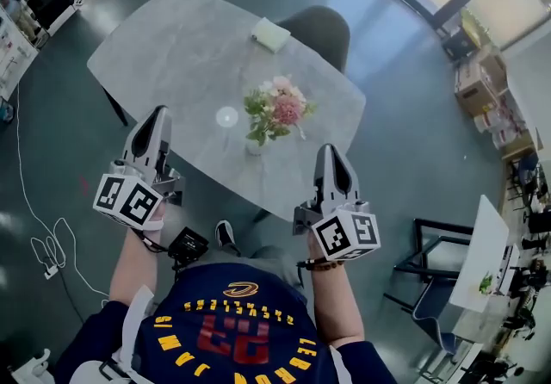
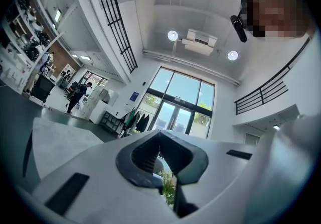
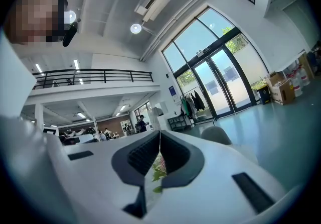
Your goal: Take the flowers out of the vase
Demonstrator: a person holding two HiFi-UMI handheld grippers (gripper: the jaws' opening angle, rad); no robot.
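A small white vase [image 1: 255,147] stands near the middle of the grey marble table [image 1: 172,55], holding pink and cream flowers [image 1: 277,108] with green leaves. My left gripper [image 1: 159,111] hovers over the table's near left edge, shut and empty, left of the vase. My right gripper [image 1: 328,150] is shut and empty too, at the near right edge, right of the vase. Through the slit of the shut right gripper [image 3: 159,135] I glimpse the flowers [image 3: 158,168]. Green leaves [image 2: 168,188] show below the left gripper [image 2: 159,135] tips.
A pale yellow pad [image 1: 270,34] lies at the table's far edge, by a dark grey chair [image 1: 320,29]. A bright light spot [image 1: 226,116] sits left of the flowers. Cardboard boxes [image 1: 478,81] stand on the floor at right, a white cable [image 1: 39,236] at left.
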